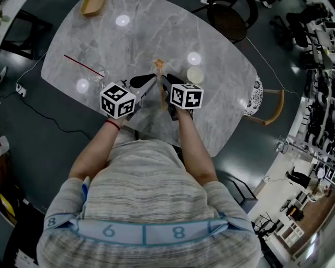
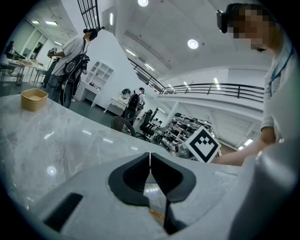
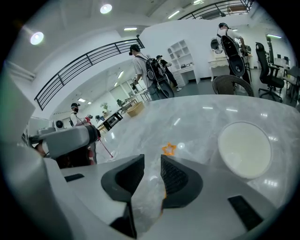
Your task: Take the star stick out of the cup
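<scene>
Over the table (image 1: 157, 36), left gripper (image 2: 150, 157): jaws together.
Right gripper (image 3: 152, 164): jaws apart, star stick (image 3: 168, 149) between them.
Cup (image 3: 244, 150): at its 3 o'clock.

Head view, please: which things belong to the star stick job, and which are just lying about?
For the job: star stick, white cup, left gripper, right gripper.
Lying about: glass, red stick, tan bowl, chair.

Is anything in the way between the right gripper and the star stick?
Nothing visible is. The star stick runs between the slightly parted jaws of the right gripper. It is outside the white cup, which stands apart to the right.
</scene>
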`<control>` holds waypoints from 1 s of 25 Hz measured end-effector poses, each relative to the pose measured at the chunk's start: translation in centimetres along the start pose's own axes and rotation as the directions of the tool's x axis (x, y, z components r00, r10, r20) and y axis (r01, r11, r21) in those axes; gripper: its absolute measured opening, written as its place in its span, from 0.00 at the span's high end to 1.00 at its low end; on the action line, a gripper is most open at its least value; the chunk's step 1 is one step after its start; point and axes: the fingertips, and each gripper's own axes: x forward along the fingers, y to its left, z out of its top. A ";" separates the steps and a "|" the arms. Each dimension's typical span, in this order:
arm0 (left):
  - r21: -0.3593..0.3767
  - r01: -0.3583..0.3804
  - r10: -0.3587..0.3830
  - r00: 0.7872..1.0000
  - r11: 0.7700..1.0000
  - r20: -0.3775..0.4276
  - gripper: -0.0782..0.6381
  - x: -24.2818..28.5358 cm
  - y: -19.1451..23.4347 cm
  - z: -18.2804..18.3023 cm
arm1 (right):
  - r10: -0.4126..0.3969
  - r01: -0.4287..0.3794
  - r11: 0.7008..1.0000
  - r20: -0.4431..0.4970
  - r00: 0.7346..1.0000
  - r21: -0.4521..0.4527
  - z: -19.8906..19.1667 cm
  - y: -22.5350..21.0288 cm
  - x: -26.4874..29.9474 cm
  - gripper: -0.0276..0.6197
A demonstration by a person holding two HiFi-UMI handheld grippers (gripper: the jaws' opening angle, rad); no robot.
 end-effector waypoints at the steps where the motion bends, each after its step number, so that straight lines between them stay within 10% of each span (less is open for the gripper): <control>1: 0.000 -0.001 0.001 1.000 1.000 0.002 0.87 0.0 0.0 0.1 | 0.002 -0.002 1.000 0.003 1.000 -0.004 0.2 0.2 -0.1 0.84; 25: -0.025 -0.138 0.139 0.986 0.990 0.092 0.87 -7.4 2.3 1.8 | 0.158 -0.155 0.971 0.006 0.987 -0.180 3.9 8.9 1.9 0.80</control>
